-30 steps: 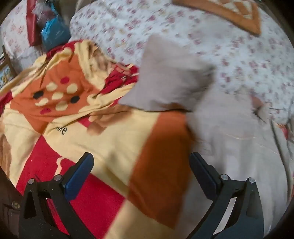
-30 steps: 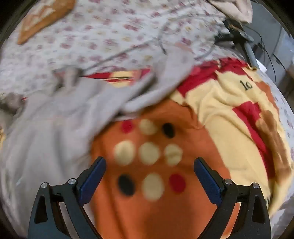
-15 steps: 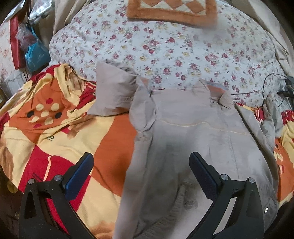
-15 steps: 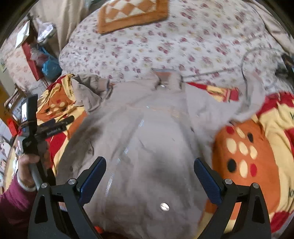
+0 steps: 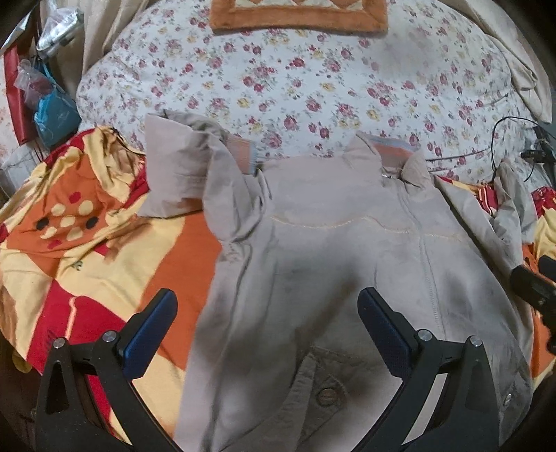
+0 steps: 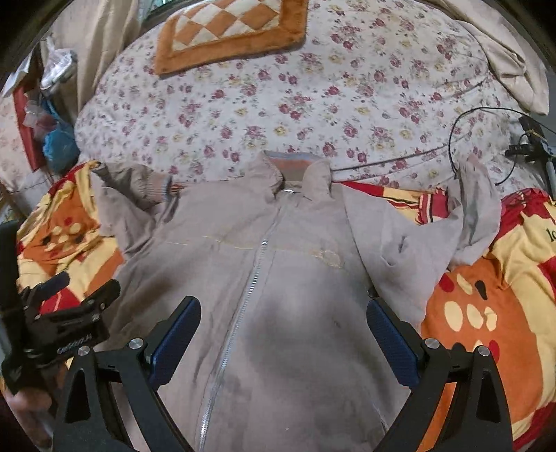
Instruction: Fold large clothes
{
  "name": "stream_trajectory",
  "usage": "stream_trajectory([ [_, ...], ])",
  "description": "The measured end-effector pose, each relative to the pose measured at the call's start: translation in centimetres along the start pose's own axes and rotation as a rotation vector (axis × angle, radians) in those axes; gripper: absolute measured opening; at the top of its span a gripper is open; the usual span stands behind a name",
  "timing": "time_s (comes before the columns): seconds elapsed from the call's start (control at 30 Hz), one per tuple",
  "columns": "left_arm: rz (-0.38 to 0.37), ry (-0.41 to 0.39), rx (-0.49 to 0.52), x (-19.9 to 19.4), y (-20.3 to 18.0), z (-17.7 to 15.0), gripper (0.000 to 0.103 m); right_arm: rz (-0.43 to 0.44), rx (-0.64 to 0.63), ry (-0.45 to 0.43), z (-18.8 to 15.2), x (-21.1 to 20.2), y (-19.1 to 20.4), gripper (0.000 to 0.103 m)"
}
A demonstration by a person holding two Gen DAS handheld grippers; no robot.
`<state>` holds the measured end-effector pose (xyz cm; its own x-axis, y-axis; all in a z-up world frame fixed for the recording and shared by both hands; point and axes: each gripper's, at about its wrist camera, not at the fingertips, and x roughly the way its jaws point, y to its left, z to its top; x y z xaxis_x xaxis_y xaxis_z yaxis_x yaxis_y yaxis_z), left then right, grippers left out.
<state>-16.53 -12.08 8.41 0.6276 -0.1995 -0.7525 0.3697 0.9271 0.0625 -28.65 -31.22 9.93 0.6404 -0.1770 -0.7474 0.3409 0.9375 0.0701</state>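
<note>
A beige zip-up jacket (image 5: 340,250) (image 6: 271,264) lies front up and spread out on a red, orange and yellow blanket (image 5: 90,250) (image 6: 486,313). Its collar points away from me. One sleeve (image 5: 180,167) (image 6: 135,187) is bent back at the far left, the other sleeve (image 6: 465,219) lies crumpled at the right. My left gripper (image 5: 267,327) hangs open above the jacket's left half. My right gripper (image 6: 283,330) is open over the zipper and chest, holding nothing. In the right wrist view, the left gripper's body (image 6: 59,323) shows at the left edge.
A flowered bedsheet (image 5: 312,80) (image 6: 278,101) covers the bed beyond the jacket. An orange checked cushion (image 6: 229,31) lies at the far end. Bags (image 5: 52,111) sit off the bed's left side. Black cables (image 6: 479,139) and a stand are at the right.
Both grippers have drawn back and up from the blanket. The views now take in the whole jacket instead of its sleeves. Both stayed open.
</note>
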Motion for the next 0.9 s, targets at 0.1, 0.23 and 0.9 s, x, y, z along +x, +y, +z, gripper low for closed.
stream_trajectory([
  [0.1,-0.013,0.011,-0.008,0.5,-0.4,0.0,0.103,-0.005,0.001,0.013,-0.3,1.0,-0.2,0.097],
  [0.23,-0.024,0.021,-0.001,1.2,-1.0,0.1,0.103,-0.024,0.033,0.025,-0.1,2.1,-0.7,0.097],
  [0.9,-0.029,0.041,-0.030,2.3,-0.5,0.7,0.103,-0.025,0.043,0.067,-0.3,4.2,-0.4,0.097],
])
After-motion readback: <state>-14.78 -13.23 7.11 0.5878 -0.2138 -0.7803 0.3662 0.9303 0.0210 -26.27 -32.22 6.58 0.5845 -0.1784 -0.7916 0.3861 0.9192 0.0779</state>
